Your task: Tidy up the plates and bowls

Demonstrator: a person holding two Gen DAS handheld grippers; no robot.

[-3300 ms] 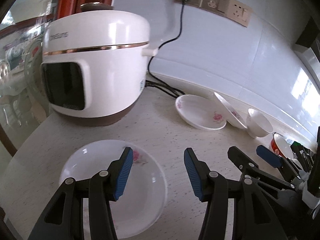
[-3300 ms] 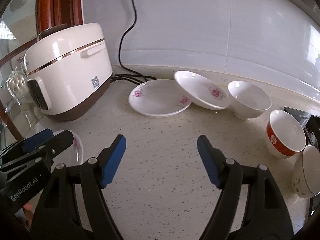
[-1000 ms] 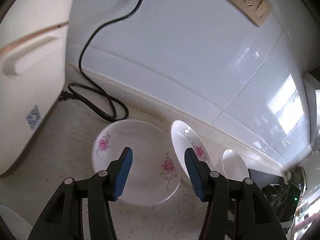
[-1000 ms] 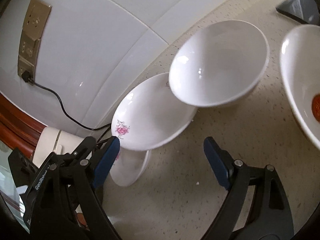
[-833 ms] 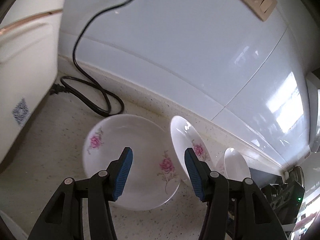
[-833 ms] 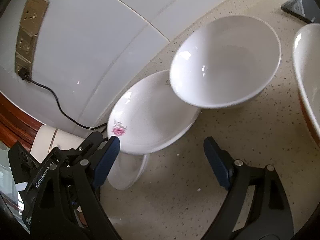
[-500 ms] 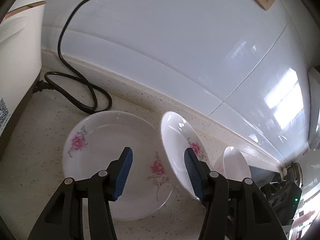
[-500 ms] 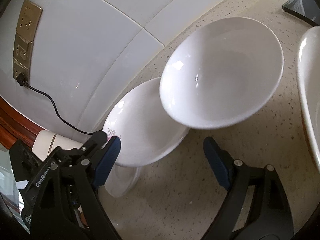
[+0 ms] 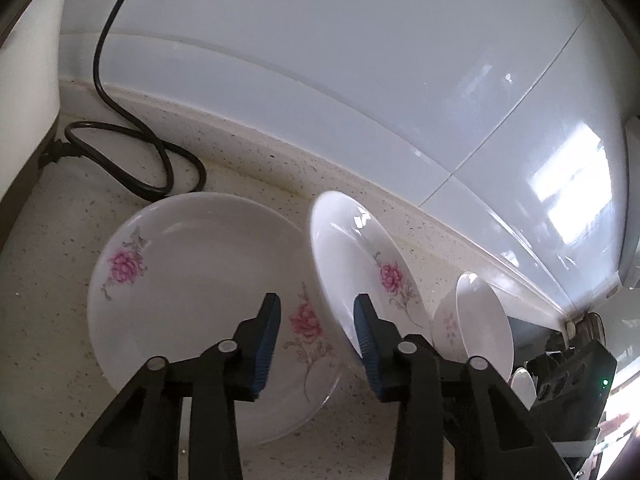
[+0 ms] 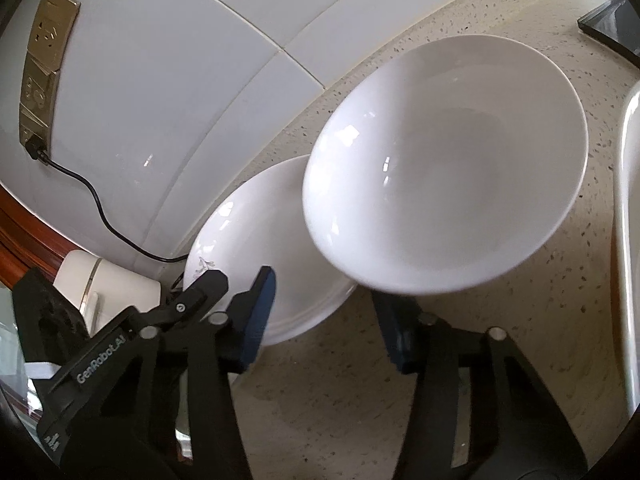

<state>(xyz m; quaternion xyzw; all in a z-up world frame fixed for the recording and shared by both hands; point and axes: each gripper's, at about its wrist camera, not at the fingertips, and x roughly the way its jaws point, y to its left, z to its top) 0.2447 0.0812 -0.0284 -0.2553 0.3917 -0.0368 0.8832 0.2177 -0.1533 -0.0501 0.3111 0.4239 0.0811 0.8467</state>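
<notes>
In the left wrist view a flat floral plate [image 9: 192, 280] lies on the speckled counter, and a second floral plate [image 9: 360, 264] leans tilted on its right edge. My left gripper [image 9: 316, 344] is open, its fingers straddling the tilted plate's lower rim. A white bowl [image 9: 480, 320] stands beyond. In the right wrist view that white bowl [image 10: 444, 160] fills the centre, with the tilted plate [image 10: 264, 248] behind it. My right gripper [image 10: 324, 320] is open just below the bowl's near rim. The left gripper [image 10: 200, 296] reaches the plate from the left.
A black power cord [image 9: 120, 152] loops on the counter behind the flat plate, beside the white rice cooker [image 9: 24, 80]. The tiled wall [image 9: 360, 80] runs close behind the dishes. Another bowl's rim [image 10: 628, 240] is at the right edge. Wall sockets [image 10: 44, 64] are upper left.
Both grippers have moved closer: the left onto the tilted plate's rim, the right up to the white bowl. Both stay open. The dishes have not moved.
</notes>
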